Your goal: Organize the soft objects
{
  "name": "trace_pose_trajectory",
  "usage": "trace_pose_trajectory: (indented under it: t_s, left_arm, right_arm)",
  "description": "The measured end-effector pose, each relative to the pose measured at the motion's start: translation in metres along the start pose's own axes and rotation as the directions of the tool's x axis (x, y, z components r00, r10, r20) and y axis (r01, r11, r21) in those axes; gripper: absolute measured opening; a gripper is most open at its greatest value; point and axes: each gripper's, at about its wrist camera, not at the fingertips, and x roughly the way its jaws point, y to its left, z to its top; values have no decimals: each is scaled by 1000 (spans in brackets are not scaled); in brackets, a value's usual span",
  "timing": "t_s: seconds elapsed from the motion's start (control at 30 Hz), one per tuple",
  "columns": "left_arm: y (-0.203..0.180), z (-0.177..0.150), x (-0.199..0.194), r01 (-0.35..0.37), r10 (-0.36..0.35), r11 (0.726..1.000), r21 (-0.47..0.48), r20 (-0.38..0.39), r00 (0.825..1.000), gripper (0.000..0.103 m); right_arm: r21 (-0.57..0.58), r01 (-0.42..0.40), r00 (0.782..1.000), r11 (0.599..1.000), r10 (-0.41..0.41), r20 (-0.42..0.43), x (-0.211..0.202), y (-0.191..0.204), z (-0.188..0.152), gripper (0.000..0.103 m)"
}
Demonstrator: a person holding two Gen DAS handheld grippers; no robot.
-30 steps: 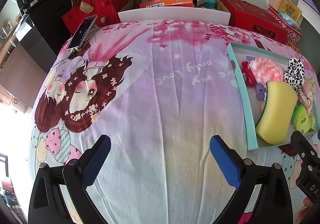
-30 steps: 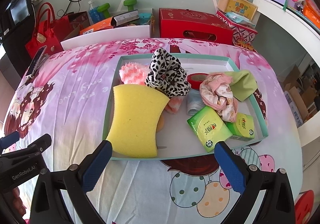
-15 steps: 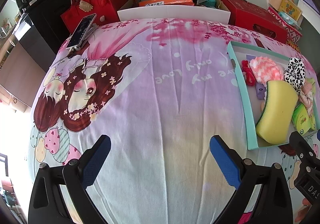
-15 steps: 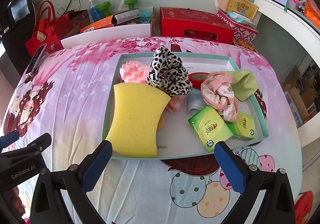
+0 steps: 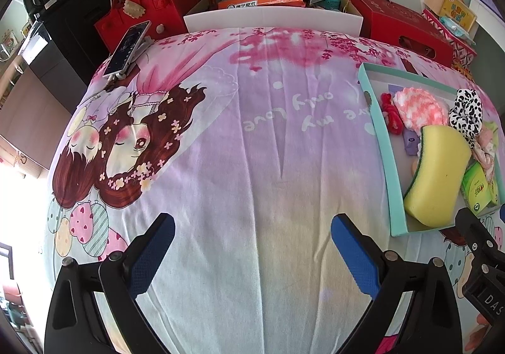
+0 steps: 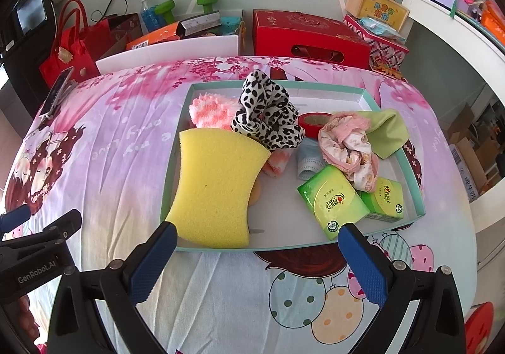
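A cartoon-print cloth covers the bench (image 5: 252, 164). Both tools, the right tool (image 6: 257, 262) and left tool (image 5: 252, 254), hang apart and empty. The yellow sponge (image 6: 214, 186) lies at eleven o'clock, in the teal tray (image 6: 391, 161); the right tool should straddle its near edge and squeeze gently.

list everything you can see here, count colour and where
tray: 1, teal rim, white inside, on the bedsheet
sponge: 1, yellow, tray's left side
leopard cloth: 1, black and white, tray's far middle
fluffy cloth: 1, pink and white, tray's far left
tape roll: 1, red, behind the pink cloth
pink cloth: 1, crumpled, right of middle
green cloth: 1, tray's right
tissue packs: 2, green, tray's near right
phone: 1, bed's far left corner
red bag: 1, beyond the bed
left gripper: fingers blue, open, over bare sheet
right gripper: fingers blue, open, at the tray's near edge
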Motion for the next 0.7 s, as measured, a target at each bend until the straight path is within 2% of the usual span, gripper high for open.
trace_pose_trajectory:
  t_s: [0.53, 0.7]
  left_arm:
    - [2, 1, 1, 4, -4, 1000, -1, -3, 1000, 99]
    - [3, 1, -1, 33, -33, 999, -13, 5, 999, 99]
  right_arm:
    - [1, 1, 1000, 1000, -1, -3, 2, -1, -1, 103]
    - [-3, 5, 1000, 1000, -5, -3, 1, -2, -1, 103]
